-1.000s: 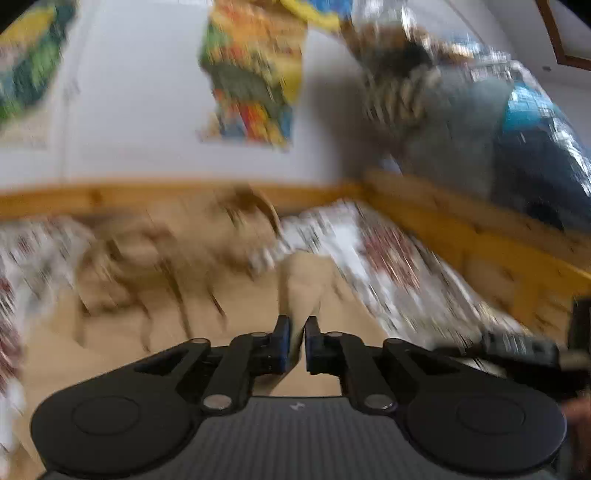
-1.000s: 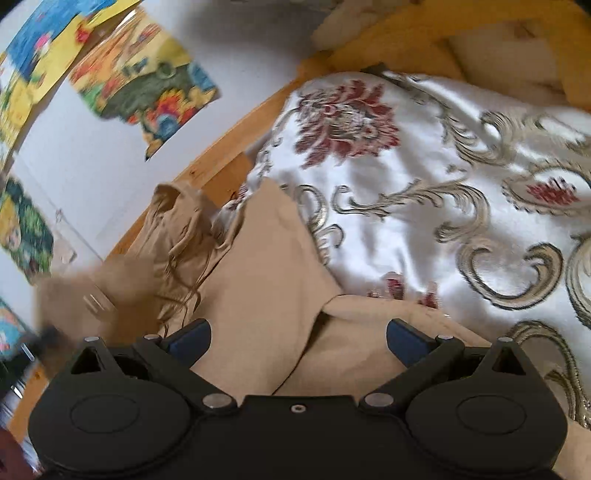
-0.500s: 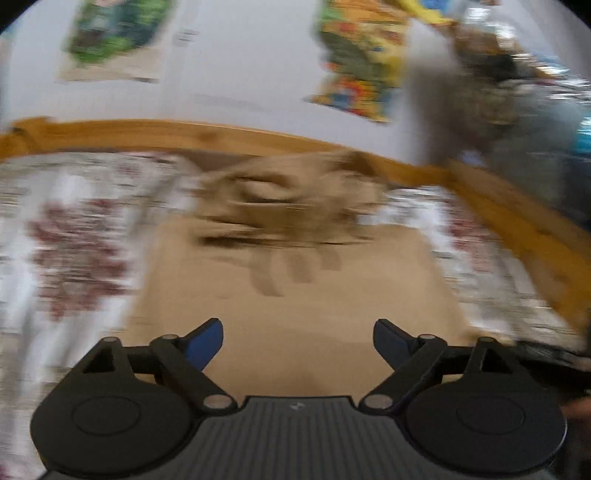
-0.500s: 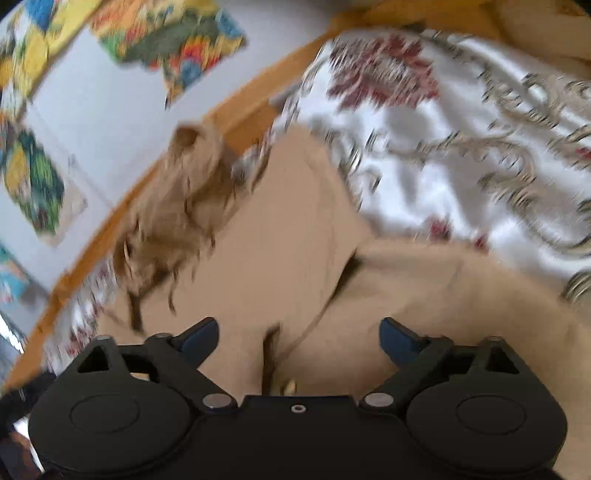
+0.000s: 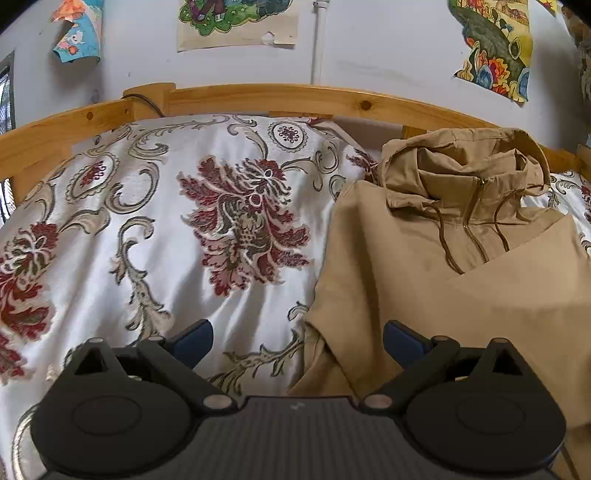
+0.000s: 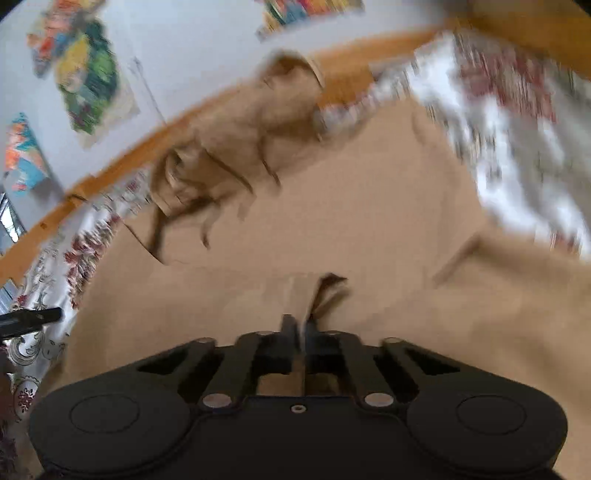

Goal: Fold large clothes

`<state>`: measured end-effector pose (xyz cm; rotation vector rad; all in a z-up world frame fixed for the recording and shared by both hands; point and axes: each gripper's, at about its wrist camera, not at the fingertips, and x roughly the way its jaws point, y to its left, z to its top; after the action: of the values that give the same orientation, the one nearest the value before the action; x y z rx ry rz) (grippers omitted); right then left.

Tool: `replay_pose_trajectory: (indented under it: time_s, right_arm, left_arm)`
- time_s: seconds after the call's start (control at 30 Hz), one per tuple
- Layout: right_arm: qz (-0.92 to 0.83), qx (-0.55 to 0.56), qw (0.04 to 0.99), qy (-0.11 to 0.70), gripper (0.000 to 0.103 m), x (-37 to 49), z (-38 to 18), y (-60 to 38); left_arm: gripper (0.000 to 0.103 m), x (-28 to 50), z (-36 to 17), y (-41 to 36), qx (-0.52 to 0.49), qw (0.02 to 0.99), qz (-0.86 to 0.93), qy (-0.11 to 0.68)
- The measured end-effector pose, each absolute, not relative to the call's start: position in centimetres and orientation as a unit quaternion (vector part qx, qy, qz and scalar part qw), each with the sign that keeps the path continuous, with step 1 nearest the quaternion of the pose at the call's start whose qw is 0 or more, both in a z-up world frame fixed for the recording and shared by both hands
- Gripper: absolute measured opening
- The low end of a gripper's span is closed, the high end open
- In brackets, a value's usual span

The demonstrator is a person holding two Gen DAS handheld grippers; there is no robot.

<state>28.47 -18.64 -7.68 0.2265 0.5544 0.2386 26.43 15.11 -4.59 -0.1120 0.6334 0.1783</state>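
Observation:
A tan hooded jacket (image 5: 443, 266) lies on the bed, its hood (image 5: 465, 166) and drawstrings toward the wooden rail. My left gripper (image 5: 298, 338) hovers low over the jacket's left edge, its jaws wide and still opening; that edge and bare bedspread lie between the blue pads (image 5: 195, 338), which touch neither. In the blurred right wrist view the jacket (image 6: 332, 229) fills the middle, and my right gripper (image 6: 302, 325) is shut on a raised fold of its tan cloth.
A white bedspread (image 5: 166, 229) with red flowers and scrolls covers the bed left of the jacket. A wooden bed rail (image 5: 258, 96) runs along the back below a wall with paper pictures (image 5: 236, 22). A black tool tip (image 6: 29, 319) shows at the left edge.
The left gripper went from shut to wide open and swung left, off the jacket's middle to its left edge. The right gripper went from wide open to shut on the cloth, and its view rolled.

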Motion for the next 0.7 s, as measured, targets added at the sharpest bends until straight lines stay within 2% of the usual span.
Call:
replay_pose_trajectory:
  time_s: [0.13,0.27,0.33,0.4,0.47,0.5,0.57,0.7]
  right_arm:
    - [0.061,0.019,0.981,0.182,0.001,27.2,-3.8,-19.7]
    - [0.005,0.003,0.979,0.203,0.001,28.6,-5.7,-22.1]
    - [-0.001,0.016,0.974,0.226,0.001,29.1,-7.3,-23.1]
    - [-0.009,0.010,0.972,0.235,0.001,29.4,-8.1,-23.2]
    - [-0.019,0.006,0.973,0.231,0.001,29.5,-8.1,-23.2]
    - [-0.023,0.006,0.973,0.228,0.001,29.4,-8.0,-23.2]
    - [-0.021,0.002,0.972,0.235,0.001,29.5,-8.2,-23.0]
    - [-0.018,-0.005,0.958,0.285,0.004,30.4,-10.0,-22.7]
  left_arm:
    - [0.100,27.7,-4.8,14.2,-0.056,0.946,0.076,0.310]
    - [0.100,30.2,-5.6,12.8,-0.043,0.943,0.074,0.321]
    - [0.096,32.0,-6.3,12.3,-0.038,0.939,0.082,0.333]
    - [0.087,33.5,-7.1,12.2,-0.046,0.933,0.086,0.348]
    - [0.066,34.4,-7.7,12.5,-0.066,0.925,0.091,0.363]
    - [0.062,34.5,-7.9,12.7,-0.078,0.923,0.091,0.367]
    - [0.038,34.4,-8.4,12.8,-0.083,0.921,0.086,0.369]
    - [0.031,34.4,-9.0,11.9,-0.027,0.923,0.096,0.371]
